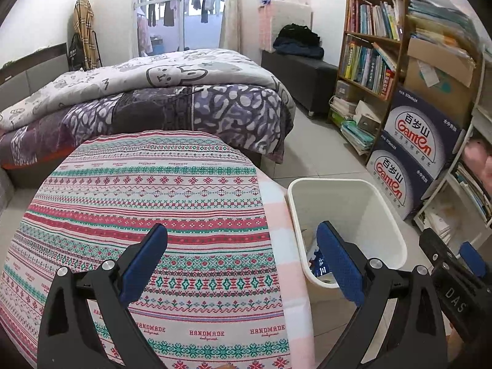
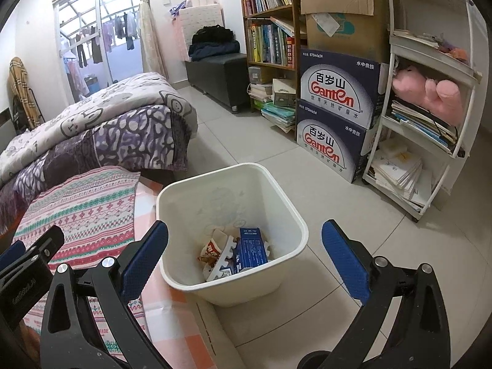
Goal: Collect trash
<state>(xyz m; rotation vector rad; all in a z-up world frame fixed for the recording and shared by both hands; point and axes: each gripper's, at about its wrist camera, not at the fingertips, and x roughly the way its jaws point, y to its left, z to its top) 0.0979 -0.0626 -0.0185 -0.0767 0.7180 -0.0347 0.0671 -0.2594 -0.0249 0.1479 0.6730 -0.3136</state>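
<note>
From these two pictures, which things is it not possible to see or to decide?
- Bottom of the white bin: left wrist view, blocked by its own wall and the left gripper.
- Trash under the blue box: right wrist view, the box and torn wrappers cover whatever lies deeper.
- Near edge of the patterned cloth: left wrist view, cut off by the frame and gripper body.
- Small print on the blue box: too small.

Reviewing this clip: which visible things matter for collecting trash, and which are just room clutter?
Job:
white waste bin
blue carton and crumpled wrappers inside it
left gripper, right gripper, both open and empty

Clutter:
patterned tablecloth
bed quilt
Ganten boxes
bookshelf
pink plush
</note>
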